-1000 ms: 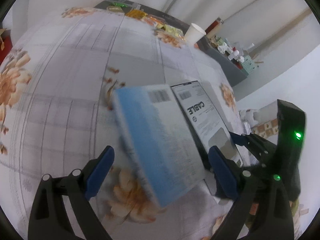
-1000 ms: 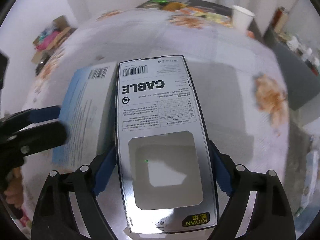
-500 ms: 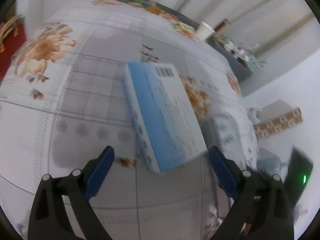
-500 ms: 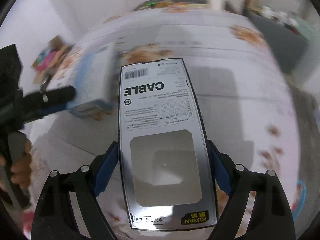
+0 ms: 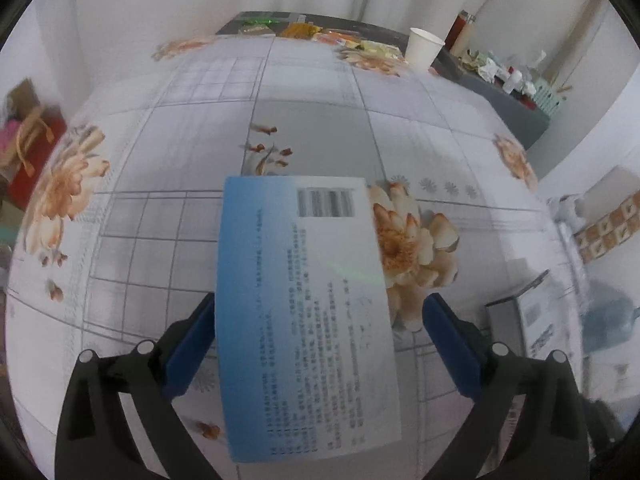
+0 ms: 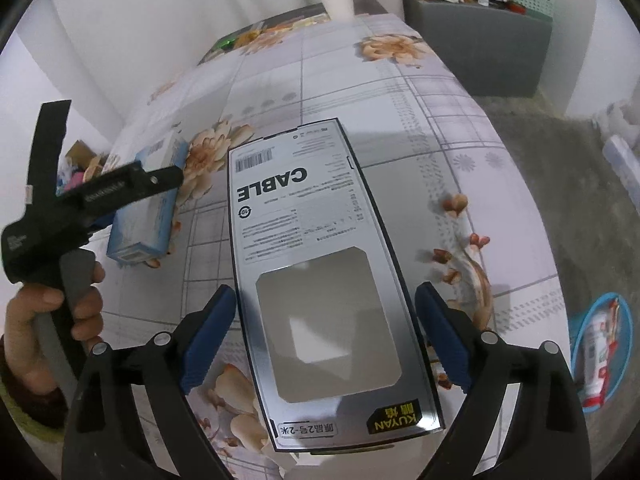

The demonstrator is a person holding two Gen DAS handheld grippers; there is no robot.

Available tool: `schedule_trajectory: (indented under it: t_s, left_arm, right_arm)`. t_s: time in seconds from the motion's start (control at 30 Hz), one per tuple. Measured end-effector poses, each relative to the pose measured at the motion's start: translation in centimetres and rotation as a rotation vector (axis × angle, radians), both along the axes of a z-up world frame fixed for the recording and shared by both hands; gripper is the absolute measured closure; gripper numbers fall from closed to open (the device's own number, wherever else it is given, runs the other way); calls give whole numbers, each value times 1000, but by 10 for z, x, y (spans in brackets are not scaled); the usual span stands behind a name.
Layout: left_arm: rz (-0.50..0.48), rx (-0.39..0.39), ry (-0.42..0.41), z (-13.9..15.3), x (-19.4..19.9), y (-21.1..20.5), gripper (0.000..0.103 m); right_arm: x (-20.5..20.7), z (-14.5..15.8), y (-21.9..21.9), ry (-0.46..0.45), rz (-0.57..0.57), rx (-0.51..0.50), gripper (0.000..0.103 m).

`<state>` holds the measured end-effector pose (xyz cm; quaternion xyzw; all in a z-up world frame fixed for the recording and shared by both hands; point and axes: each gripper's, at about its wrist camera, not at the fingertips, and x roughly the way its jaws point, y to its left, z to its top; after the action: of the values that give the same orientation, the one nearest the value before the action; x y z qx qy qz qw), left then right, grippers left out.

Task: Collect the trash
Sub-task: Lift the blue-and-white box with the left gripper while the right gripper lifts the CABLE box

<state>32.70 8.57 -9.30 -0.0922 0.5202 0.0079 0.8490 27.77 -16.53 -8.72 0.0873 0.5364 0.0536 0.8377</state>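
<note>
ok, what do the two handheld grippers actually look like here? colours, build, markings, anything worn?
Both are matte black plastic. The right gripper and left gripper each have two angled fingers with blue pads and silver rivets. Seen side-on, the left unit has small white lettering on its finger and a grey trigger. The hand shows a dark cuff.

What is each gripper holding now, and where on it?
Left gripper: blue box between the jaws, grip unclear. Right gripper: jaws have just been opening around the CABLE box long edges; the right pad shows a gap, so probably released.
</note>
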Motion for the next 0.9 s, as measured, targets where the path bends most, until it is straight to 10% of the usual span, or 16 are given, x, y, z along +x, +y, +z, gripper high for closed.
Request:
schedule_trajectory:
  t_s: [0.37, 0.9]
  left_arm:
    - [-98, 155, 18, -7, 3, 5, 5]
    - [-192, 111, -1, 3, -45, 13, 31]
  right_arm:
    - [-13, -3, -5, 5, 60, -18, 13]
    - [-33, -3, -5, 0, 127, 24, 28]
